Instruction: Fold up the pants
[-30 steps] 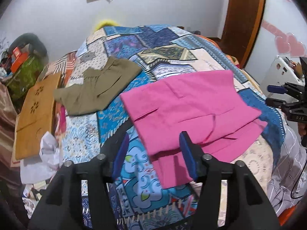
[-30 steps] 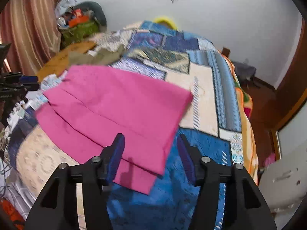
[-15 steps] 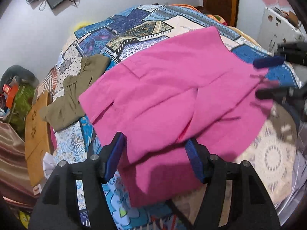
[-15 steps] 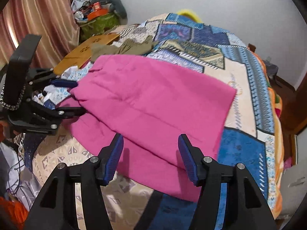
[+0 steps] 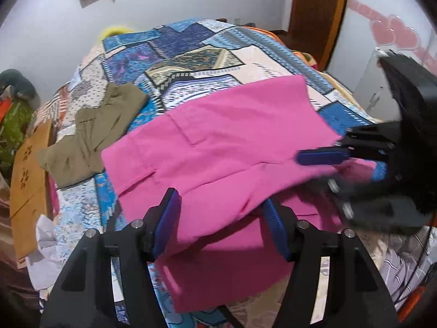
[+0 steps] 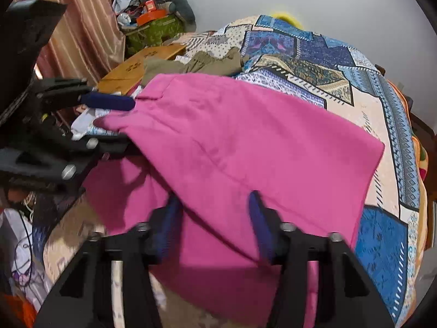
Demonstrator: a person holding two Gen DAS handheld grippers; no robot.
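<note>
Pink pants [image 5: 218,147] lie partly folded on the patchwork bed, also in the right wrist view [image 6: 245,142]. My left gripper [image 5: 222,218] is open, its blue fingers on either side of the near left edge of the pants. My right gripper [image 6: 214,218] is open, its fingers straddling the near right edge of the pants. Each gripper shows in the other's view: the right gripper at the right [image 5: 322,156], the left gripper at the left [image 6: 109,101], both at the edges of the pants.
Olive-green folded pants [image 5: 92,134] lie at the left of the patchwork bedspread [image 5: 191,54]. A wooden board [image 5: 27,186] and white paper lie at the bed's left side. Clutter and a curtain [image 6: 82,27] stand beyond. A door [image 5: 316,13] is at the back right.
Both grippers have moved in from clear of the bed until their open fingers straddle the near edges of the pink pants. The pants' near layer looks lifted and bunched.
</note>
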